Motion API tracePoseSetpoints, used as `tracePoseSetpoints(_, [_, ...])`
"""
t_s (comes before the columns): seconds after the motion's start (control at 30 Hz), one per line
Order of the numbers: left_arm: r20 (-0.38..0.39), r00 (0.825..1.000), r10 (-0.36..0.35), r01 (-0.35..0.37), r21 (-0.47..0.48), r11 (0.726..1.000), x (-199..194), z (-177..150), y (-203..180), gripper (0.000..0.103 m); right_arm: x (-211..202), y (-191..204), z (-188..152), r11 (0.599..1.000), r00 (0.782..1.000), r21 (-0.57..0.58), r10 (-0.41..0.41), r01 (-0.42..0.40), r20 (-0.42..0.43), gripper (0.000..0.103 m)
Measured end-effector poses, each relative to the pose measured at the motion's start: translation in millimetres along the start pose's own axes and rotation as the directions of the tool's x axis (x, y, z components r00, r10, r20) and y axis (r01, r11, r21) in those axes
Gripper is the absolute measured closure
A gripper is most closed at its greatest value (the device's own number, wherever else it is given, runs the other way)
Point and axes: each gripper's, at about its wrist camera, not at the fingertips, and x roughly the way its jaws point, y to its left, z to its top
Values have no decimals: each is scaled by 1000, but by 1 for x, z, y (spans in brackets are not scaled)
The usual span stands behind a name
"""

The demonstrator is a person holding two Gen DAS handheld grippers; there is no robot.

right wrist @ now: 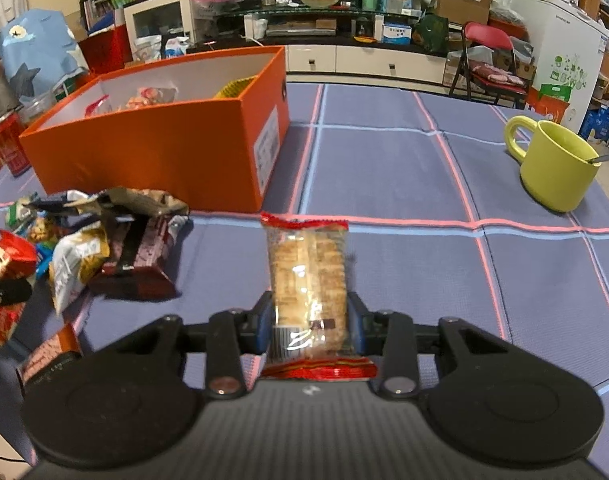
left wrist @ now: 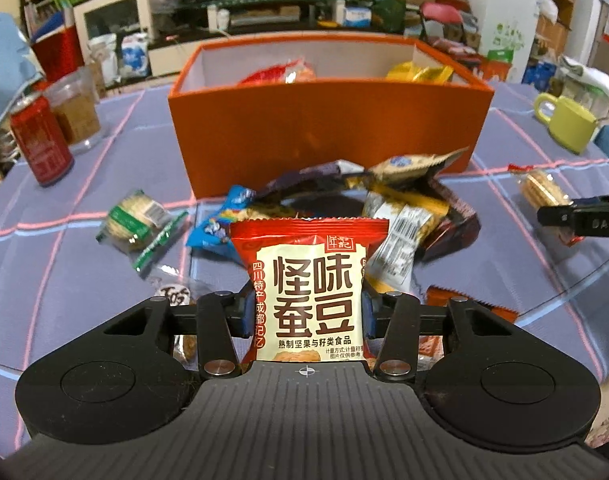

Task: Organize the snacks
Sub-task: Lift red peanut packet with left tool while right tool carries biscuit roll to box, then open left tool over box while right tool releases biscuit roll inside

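Orange box (left wrist: 328, 128) sits far on the worktop (right wrist: 384, 160). Left gripper (left wrist: 304, 312) clamps a bean packet (left wrist: 310, 288); right gripper (right wrist: 309, 324) clamps a cracker pack (right wrist: 306, 276). Slick wrappers could slip mid-carry.

We see the right gripper (right wrist: 309, 320) clamped on a clear cracker packet (right wrist: 307, 280) above the checked tablecloth (right wrist: 384, 168); the orange box (right wrist: 152, 160) stands behind a snack pile (right wrist: 104, 248); a green mug (right wrist: 556, 168) sits right.

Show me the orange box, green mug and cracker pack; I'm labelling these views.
orange box (left wrist: 324, 136), left wrist view, front wall.
green mug (right wrist: 556, 172), right wrist view, outer side.
cracker pack (right wrist: 308, 276), right wrist view, clear middle.
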Motion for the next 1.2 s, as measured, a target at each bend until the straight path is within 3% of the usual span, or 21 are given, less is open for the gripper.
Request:
tracePoseSetpoints(0.53, [95, 994, -60, 59, 8, 998, -35, 18, -18, 88, -51, 25, 18, 996, 985, -19, 90, -88, 147, 66])
tracePoseSetpoints(0.63, [113, 988, -107, 113, -45, 993, -37, 33, -10, 88, -58, 34, 28, 993, 978, -22, 122, -119, 168, 66])
tracePoseSetpoints(0.7, [139, 986, -92, 101, -59, 993, -37, 49, -5, 88, -62, 42, 42, 990, 970, -31, 144, -141, 196, 66])
tracePoseSetpoints(0.93, [225, 974, -12, 33, -89, 995, -10, 122, 6, 88, -24, 68, 107, 989, 958, -24, 150, -148, 245, 66])
tracePoseSetpoints(1.13, [183, 983, 34, -18, -88, 996, 50, 163, 7, 85, 19, 82, 137, 990, 963, -4, 141, -144, 229, 65])
tracePoseSetpoints(1.17, [171, 985, 34, -19, -85, 996, 60, 167, 7, 82, 26, 83, 139, 990, 966, 0, 137, -140, 219, 62])
tracePoseSetpoints(1.2, [152, 988, 38, -25, -85, 996, 66, 170, 8, 73, 32, 84, 141, 991, 968, 6, 129, -134, 213, 50])
